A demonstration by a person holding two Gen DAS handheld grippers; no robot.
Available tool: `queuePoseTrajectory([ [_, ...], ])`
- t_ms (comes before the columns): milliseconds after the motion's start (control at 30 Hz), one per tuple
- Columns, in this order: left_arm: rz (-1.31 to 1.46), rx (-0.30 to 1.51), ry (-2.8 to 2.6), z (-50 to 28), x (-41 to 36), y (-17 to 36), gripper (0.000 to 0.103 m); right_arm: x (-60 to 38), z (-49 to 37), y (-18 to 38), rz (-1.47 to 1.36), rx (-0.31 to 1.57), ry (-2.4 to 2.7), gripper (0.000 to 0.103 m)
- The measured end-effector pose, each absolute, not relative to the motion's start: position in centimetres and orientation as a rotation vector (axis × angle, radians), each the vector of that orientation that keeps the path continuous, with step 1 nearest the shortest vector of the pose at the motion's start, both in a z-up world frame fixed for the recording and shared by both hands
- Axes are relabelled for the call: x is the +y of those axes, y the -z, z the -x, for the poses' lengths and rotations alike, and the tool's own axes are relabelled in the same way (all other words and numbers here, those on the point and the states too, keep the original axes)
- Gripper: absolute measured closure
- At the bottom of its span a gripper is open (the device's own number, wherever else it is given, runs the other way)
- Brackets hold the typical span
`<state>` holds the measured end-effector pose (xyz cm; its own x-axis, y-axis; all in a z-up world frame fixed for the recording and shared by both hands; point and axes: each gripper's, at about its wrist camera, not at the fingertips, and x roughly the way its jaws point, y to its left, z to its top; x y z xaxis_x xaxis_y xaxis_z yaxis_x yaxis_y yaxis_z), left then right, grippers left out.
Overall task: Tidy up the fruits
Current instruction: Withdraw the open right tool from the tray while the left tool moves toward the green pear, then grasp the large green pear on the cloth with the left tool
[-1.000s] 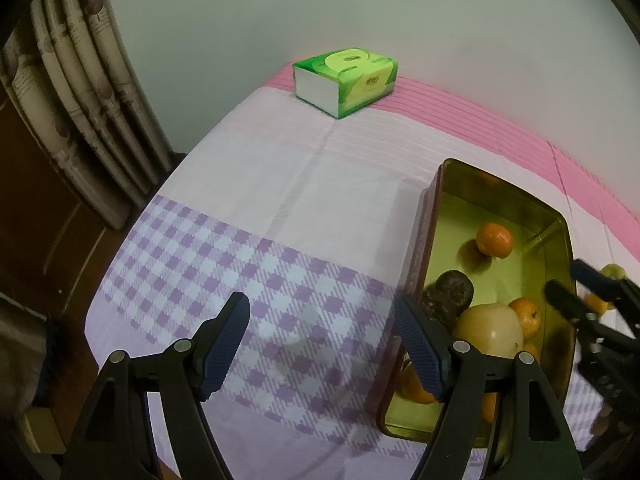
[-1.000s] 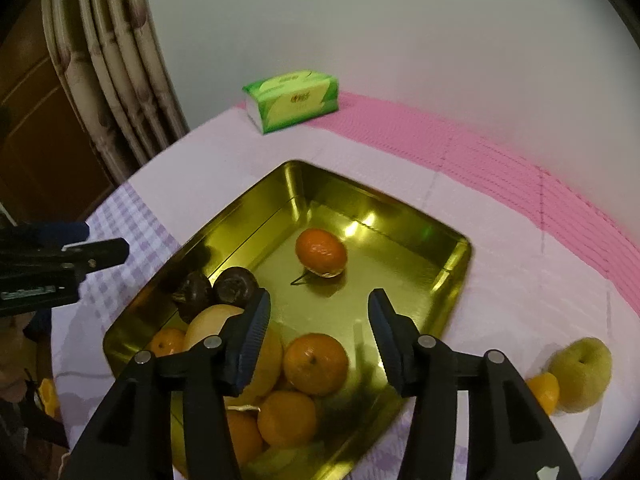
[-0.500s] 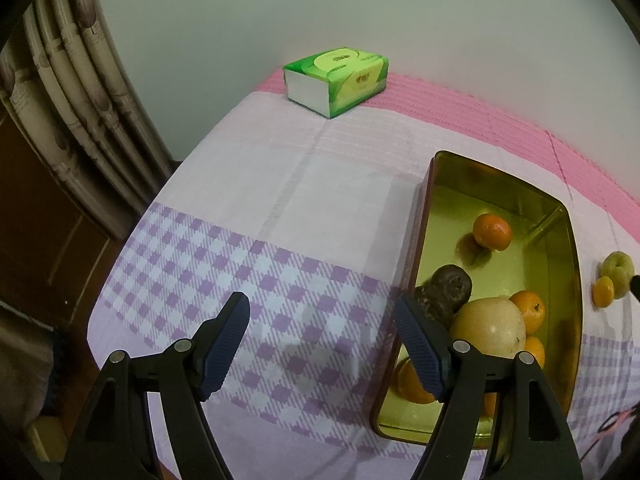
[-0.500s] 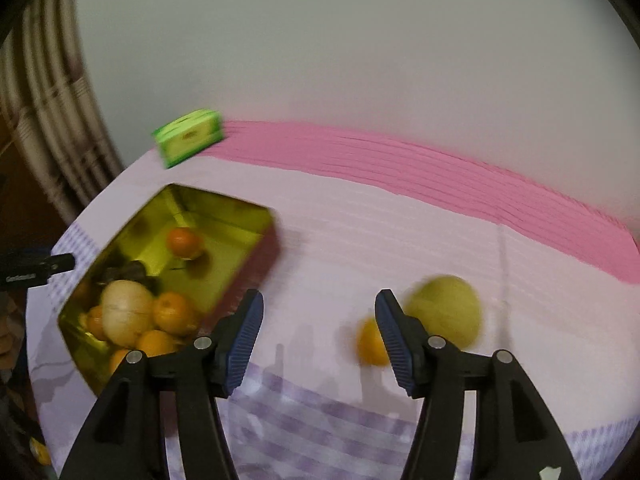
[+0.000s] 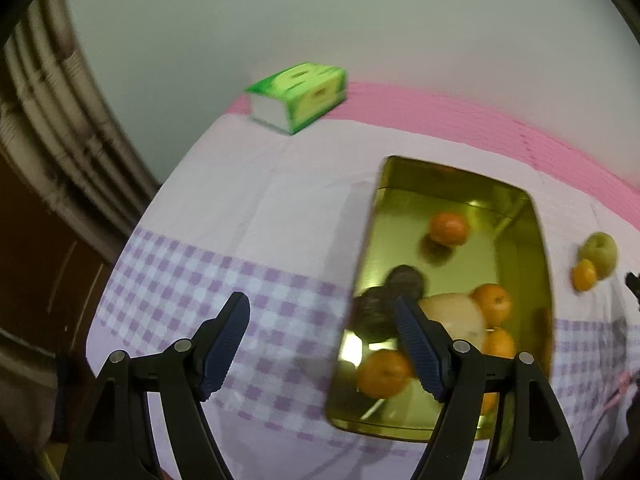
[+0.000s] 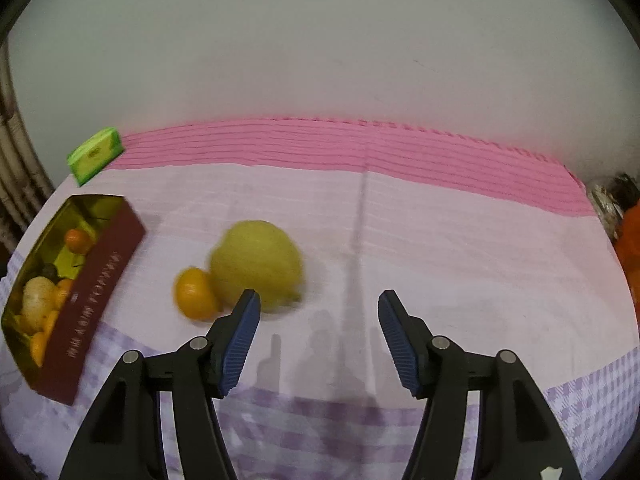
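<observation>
The right gripper [image 6: 319, 334] has swung away from over the tin [image 6: 102, 280] to the open cloth [image 6: 440, 240] beside it, and its jaws have just been opening, with nothing between them. A yellow-green apple [image 6: 256, 264] and a small orange [image 6: 194, 294] touching it lie just ahead of its left finger, outside the tin. The left gripper [image 5: 322, 340] hangs open and empty over the checked part of the cloth at the tin's near edge. Inside the tin sit oranges, a pale pear [image 5: 452, 316] and two dark fruits [image 5: 404, 282]. A green tissue box [image 5: 298, 96] stands at the far corner
</observation>
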<state>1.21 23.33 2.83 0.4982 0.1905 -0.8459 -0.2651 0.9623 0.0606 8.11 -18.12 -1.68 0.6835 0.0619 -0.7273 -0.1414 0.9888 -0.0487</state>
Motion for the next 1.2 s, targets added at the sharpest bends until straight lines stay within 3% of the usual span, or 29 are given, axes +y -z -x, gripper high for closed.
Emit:
queuePoseTrajectory([
  [67,0.068,1.007,-0.242,-1.5,22.0,-3.4,0.028,-19.7,-8.3,2.1,0.082,0.811,-0.079,0.037],
  [500,-0.101,0.997,0.056,-5.9,7.8,-4.9,0.022,-27.2,-9.4,4.7,0.013,0.834,0.070,0.029],
  [867,-0.140,1.014,0.278,-10.0,-2.8,-3.5,0.011,-29.4,-9.5,5.7,-0.012,0.843,0.064,0.023],
  [1200,-0.142,1.105,0.308,-13.4,-7.7,0.1,0.010,-29.6,-9.7,6.0,-0.050,0.856,0.056,0.020],
])
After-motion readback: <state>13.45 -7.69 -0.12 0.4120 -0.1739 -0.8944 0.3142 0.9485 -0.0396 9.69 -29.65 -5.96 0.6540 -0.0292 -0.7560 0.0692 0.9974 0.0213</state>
